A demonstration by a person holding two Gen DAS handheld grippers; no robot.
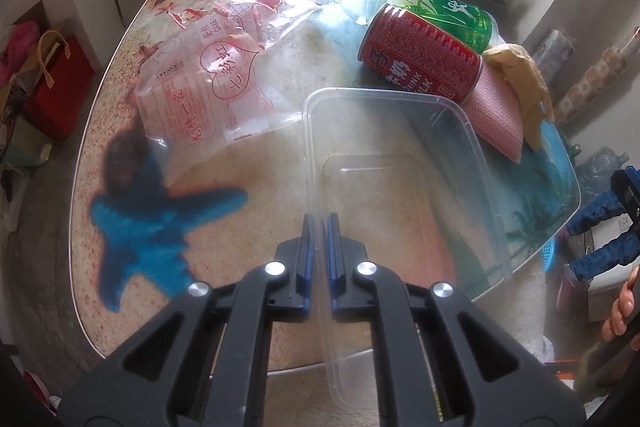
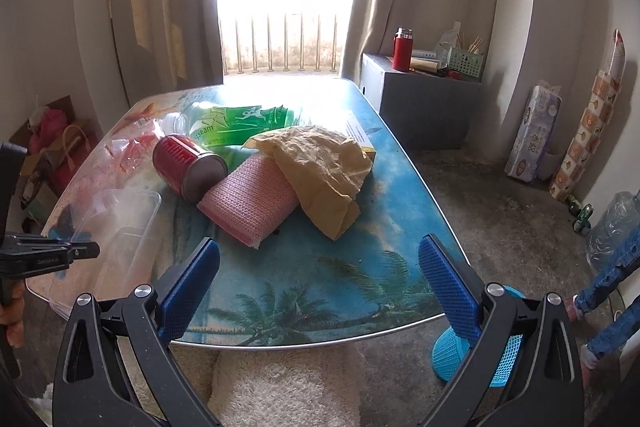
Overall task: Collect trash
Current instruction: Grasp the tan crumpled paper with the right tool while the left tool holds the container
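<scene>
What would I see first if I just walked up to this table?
Probably the red can lying on its side in the middle of the beach-picture table, against a pink cloth and crumpled yellow paper. Nearer, the left claw pinches the wall of a clear plastic box, while the right claw is open.

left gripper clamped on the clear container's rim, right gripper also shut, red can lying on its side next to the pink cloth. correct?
Not quite: the right gripper is open, its blue pads spread wide over the table edge, as the right wrist view shows. The rest holds: the left gripper is shut on the clear container rim, and the red can lies on its side by the pink cloth.
</scene>
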